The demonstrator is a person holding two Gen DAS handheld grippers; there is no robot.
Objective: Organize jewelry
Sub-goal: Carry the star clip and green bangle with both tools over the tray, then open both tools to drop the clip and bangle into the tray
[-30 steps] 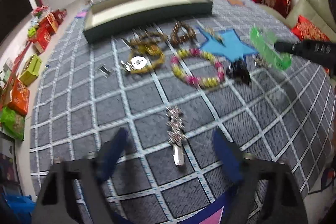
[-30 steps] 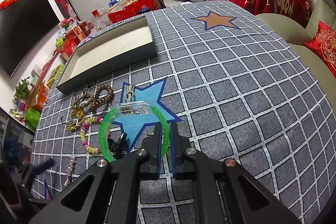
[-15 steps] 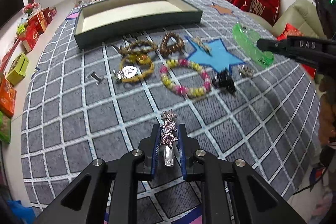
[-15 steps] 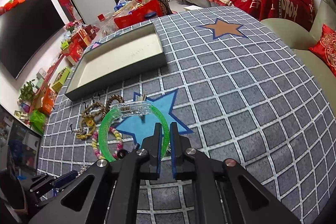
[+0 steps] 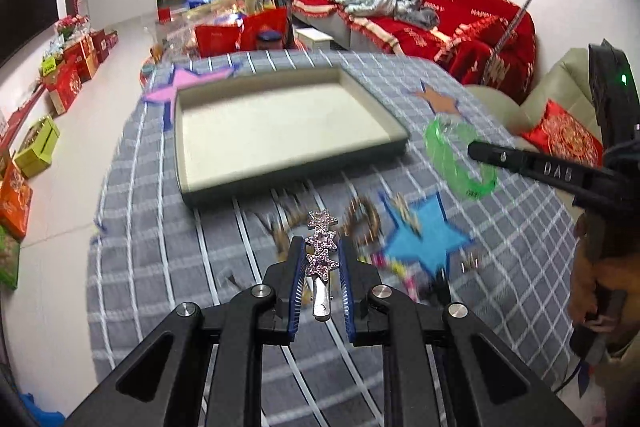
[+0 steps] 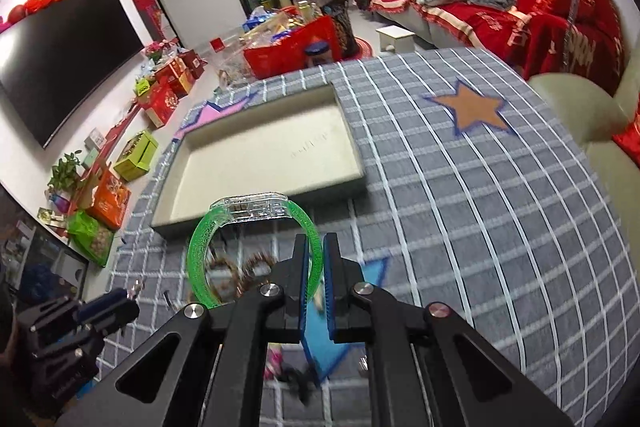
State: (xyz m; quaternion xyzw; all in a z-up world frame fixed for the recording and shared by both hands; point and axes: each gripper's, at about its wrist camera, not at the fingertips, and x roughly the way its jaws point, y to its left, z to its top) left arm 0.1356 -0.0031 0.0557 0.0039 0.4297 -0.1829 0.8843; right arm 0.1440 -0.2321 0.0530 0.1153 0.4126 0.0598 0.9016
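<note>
The left gripper [image 5: 319, 261] is squeezed shut on a sparkly star hair clip [image 5: 321, 251], and the right gripper [image 6: 316, 259] is pinched shut on a green bracelet [image 6: 256, 227]. Both are held up in the air, near the front of the empty tray [image 5: 280, 131] on the worktop [image 6: 500, 187]. This looks like the carrying step, so next each should go over the tray, come down low and open.

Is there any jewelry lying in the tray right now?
No, the tray shows only its bare beige floor, while the star hair clip sits in the left gripper.
</note>
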